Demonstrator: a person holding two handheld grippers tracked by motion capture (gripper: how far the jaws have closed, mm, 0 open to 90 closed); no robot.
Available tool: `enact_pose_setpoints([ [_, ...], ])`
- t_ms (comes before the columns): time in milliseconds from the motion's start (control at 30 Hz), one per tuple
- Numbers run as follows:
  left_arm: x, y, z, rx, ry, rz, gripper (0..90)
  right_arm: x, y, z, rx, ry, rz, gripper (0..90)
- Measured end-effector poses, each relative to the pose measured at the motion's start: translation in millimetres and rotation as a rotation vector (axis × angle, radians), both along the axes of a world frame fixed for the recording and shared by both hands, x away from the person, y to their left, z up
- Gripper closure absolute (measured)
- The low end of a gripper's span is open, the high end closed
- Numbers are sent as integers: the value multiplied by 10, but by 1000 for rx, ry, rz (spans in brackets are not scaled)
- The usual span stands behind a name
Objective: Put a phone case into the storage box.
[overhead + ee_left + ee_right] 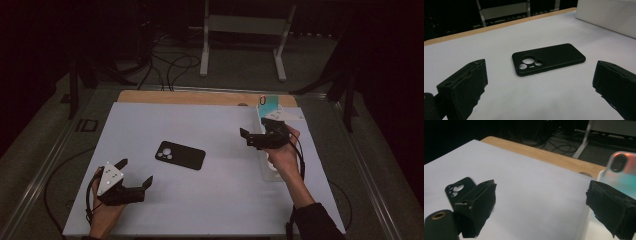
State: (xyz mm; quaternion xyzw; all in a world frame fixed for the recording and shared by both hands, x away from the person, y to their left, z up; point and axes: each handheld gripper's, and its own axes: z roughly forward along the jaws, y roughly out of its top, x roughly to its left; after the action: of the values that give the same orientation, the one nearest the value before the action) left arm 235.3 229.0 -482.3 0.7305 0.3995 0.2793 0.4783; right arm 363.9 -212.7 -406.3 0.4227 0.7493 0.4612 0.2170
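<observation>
High view | left gripper [135, 172] jaws wide, empty | right gripper [248, 137] same | phone case [180, 155] between.

A white metal stand [243, 35] and black cables [170, 67] sit on the floor beyond the table.

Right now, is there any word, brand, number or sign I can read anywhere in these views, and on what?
None can be read.
black phone case: plain back with camera cut-outs, no lettering.
phone with the teal-tinted back by the right gripper: no text legible, surface blurred.
white box under it: no print visible.
grey plate on the left gripper: just pale dots, no characters.
</observation>
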Motion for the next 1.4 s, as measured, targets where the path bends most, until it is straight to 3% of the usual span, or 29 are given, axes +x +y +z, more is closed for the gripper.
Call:
enact_pose_setpoints([
  [400,2,-5,0,1,0,0,3,-100,245,-131,-13,30,72,132],
  [633,-1,-3,3,2,0,0,3,-91,540,-121,-48,36,119,155],
  [667,-2,-2,4,1,-1,0,3,-67,647,-129,-62,45,124,185],
  [800,-1,2,4,1,0,2,3,-27,779,-165,-81,58,134,244],
  [867,0,1,3,3,0,1,3,37,905,-217,-107,81,137,361],
  [1100,-1,3,3,1,0,0,3,197,1149,-322,-122,131,152,710],
  [1233,0,3,3,2,-1,-2,3,268,1264,-414,-144,118,149,900],
  [1400,0,3,4,0,-2,-2,3,361,1383,-571,-203,133,164,900],
])
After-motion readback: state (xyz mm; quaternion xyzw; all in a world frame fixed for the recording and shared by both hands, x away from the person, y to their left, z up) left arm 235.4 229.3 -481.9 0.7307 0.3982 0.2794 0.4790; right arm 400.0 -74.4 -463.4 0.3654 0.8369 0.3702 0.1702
